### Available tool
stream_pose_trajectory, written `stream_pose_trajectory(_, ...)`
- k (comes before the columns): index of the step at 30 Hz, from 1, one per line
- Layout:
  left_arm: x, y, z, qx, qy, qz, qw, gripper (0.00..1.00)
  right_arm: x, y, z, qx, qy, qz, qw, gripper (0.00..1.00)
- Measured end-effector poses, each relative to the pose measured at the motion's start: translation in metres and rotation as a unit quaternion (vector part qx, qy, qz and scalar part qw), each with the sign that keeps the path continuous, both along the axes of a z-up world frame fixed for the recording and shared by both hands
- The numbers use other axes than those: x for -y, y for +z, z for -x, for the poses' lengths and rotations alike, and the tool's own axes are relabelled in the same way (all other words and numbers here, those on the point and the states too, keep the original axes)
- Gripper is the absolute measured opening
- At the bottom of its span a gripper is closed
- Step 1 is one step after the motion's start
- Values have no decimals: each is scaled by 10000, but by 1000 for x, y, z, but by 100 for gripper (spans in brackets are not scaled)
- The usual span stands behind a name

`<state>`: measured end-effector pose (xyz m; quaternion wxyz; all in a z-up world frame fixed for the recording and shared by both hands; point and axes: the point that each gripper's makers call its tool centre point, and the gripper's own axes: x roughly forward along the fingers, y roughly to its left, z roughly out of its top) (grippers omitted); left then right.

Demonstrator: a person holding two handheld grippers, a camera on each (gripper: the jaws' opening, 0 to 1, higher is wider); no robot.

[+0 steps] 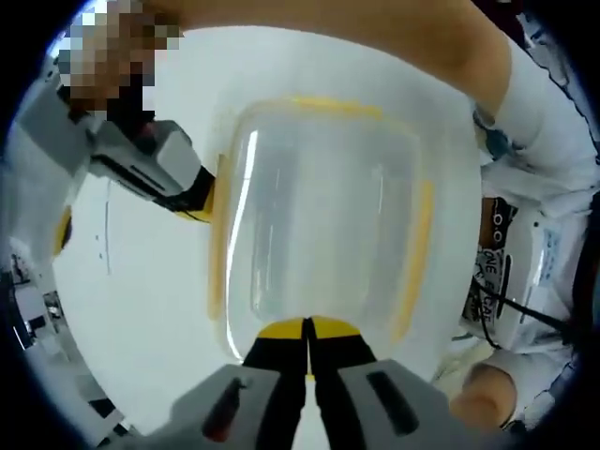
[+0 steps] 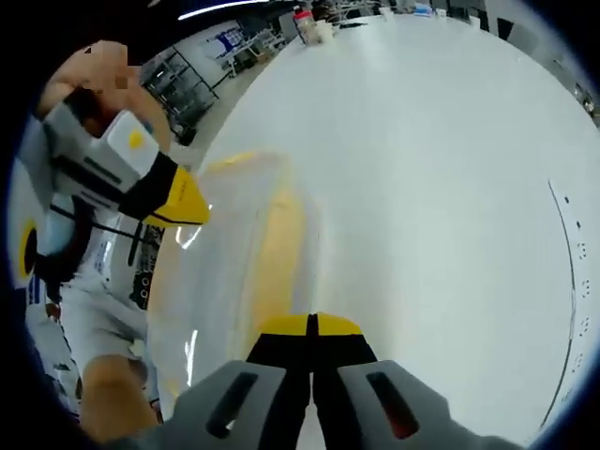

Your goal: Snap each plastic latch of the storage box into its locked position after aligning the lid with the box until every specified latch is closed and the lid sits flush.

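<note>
Directly ahead of the left tongs (image 1: 307, 330), in the left gripper view, lay a clear plastic storage box (image 1: 323, 225) with its transparent lid (image 1: 319, 202) on top, resting on a white desk (image 1: 150, 319). The left tongs were closed, their yellow tips pressed together with no gap, meeting the near edge of the box; whether they pinched anything there could not be told. Yellow latches ran along the box's sides: one (image 1: 217, 244) to the left of the tongs, one (image 1: 417, 253) to the right, and one (image 1: 333, 105) along the far edge. The right tongs (image 1: 202, 199) came in from the upper left, their yellow tip touching the left-side latch near its far end. A person's forearm (image 1: 375, 37) stretched across beyond the box.

Seen from the right gripper view, the right tongs (image 2: 309, 328) were likewise closed, tips together, at the edge of the box (image 2: 220, 272), beside a blurred yellow latch (image 2: 281, 244). The left tongs (image 2: 183, 202) reached in from the left, their yellow tip against the box's far corner.
</note>
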<state>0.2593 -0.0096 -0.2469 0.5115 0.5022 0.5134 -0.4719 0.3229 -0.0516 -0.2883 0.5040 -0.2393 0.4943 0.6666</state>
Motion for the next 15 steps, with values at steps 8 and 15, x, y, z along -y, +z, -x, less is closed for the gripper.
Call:
stream_pose_trajectory(8, -2, 1, -2, -335, 343, -33, 9988, 0, -1, 1, -4, 5, -614, -289, 9977, 0)
stream_pose_trajectory(15, -5, 4, -2, -675, 245, 318, 9969, 0, 2, -9, -15, 831, -963, -332, 9913, 0)
